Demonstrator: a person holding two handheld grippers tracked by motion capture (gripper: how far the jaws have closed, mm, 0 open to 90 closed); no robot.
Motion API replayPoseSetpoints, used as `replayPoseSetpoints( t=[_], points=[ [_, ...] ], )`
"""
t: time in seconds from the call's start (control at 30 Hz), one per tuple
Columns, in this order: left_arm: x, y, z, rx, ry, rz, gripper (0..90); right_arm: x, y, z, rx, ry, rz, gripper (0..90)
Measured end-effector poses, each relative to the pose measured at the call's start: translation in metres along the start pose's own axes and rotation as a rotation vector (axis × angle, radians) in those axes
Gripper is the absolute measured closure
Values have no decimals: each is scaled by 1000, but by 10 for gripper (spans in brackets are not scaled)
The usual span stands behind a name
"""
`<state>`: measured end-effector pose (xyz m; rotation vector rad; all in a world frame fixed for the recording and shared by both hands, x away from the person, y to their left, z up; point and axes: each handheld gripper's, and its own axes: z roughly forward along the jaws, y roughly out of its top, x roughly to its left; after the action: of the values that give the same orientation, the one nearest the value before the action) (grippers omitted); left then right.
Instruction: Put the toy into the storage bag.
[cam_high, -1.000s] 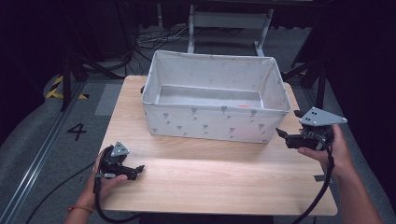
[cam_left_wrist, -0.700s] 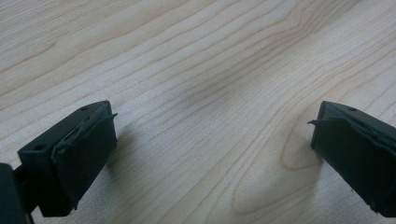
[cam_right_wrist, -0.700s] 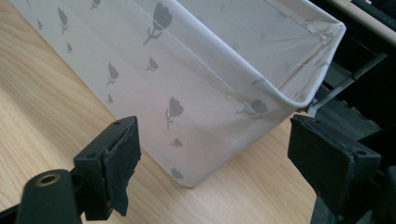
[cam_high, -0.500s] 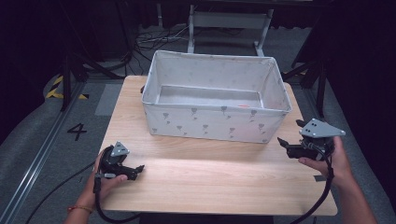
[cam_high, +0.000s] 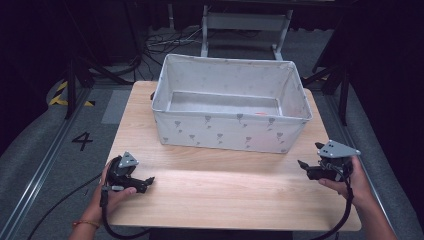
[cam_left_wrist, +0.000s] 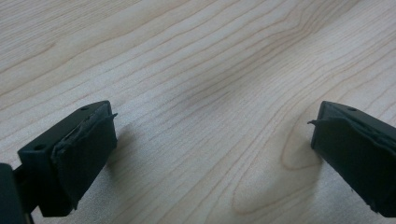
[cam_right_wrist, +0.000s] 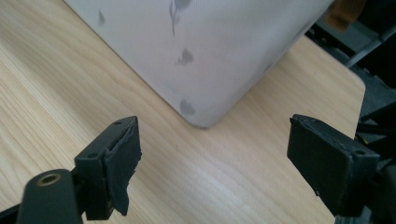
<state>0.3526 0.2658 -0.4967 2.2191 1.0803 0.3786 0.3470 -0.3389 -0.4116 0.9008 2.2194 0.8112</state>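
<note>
On the wooden table (cam_high: 225, 195) a white fabric bin (cam_high: 227, 131) with small grey prints stands at the far half, its inside looking empty except a small red mark on the bottom. The left gripper (cam_high: 142, 183) rests low at the near left corner of the table, well apart from the bin, with its jaws spread wide over bare wood and holding nothing. The right gripper (cam_high: 303, 169) is at the near right side, jaws also spread and empty, pointing toward the bin's near right corner, which is near but not touched.
</note>
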Motion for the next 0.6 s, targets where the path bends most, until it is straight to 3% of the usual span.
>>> replayPoseSetpoints(
  t=[0.43,0.6],
  points=[
    [0,0,0,-1,0,-1,5,5,-37,19,78,39,35,180],
    [0,0,0,-1,0,-1,5,9,-47,24,110,48,27,183]
  ],
)
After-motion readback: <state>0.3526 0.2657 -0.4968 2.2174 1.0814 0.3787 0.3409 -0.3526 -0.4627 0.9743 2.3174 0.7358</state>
